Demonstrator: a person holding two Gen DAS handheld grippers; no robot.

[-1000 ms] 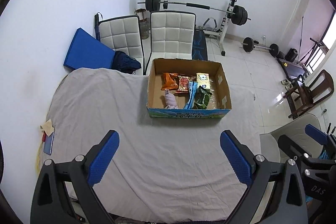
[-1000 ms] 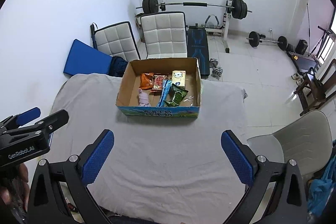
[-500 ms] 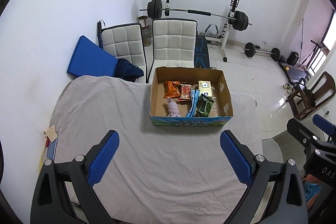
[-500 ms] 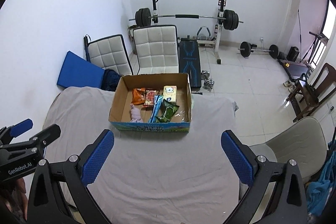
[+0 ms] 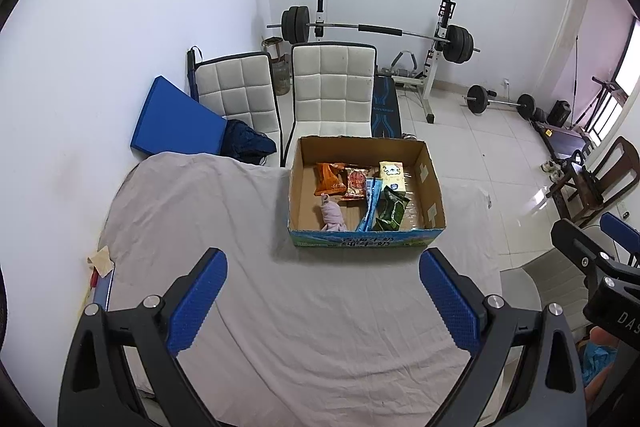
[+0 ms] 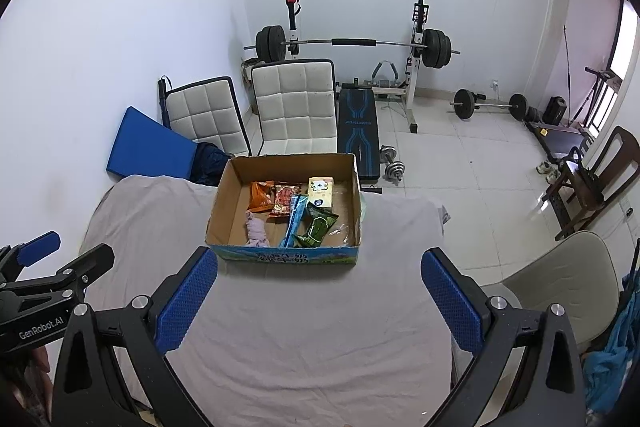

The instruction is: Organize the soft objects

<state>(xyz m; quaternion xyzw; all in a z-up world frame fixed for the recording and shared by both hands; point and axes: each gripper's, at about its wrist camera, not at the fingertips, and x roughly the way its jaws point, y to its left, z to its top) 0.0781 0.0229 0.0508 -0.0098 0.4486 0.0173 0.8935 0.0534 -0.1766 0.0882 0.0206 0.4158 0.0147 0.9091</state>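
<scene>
An open cardboard box [image 5: 434, 187] [image 6: 224, 203] stands at the far side of a table under a grey cloth [image 5: 280, 307] [image 6: 300, 327]. Inside lie an orange snack bag [image 5: 330, 178], a red packet [image 5: 355, 183], a blue stick pack [image 5: 370, 203], a green packet [image 5: 392, 213], a yellow-white pack [image 5: 392, 175] and a pink soft cloth [image 5: 333, 217] [image 6: 256, 231]. My left gripper [image 5: 322, 301] is open and empty, high above the near table. My right gripper [image 6: 318, 301] is open and empty too. Each shows at the edge of the other's view.
Two white padded chairs [image 5: 332, 87] and a blue mat [image 5: 176, 119] stand behind the table. A barbell rack [image 5: 376, 31] and weights are at the back wall. A beige chair [image 6: 560, 275] is right of the table. Papers [image 5: 100, 259] lie at the table's left edge.
Both grippers have drawn back and risen, so the box looks smaller and farther. Both stay open and empty. The things in the box have not moved.
</scene>
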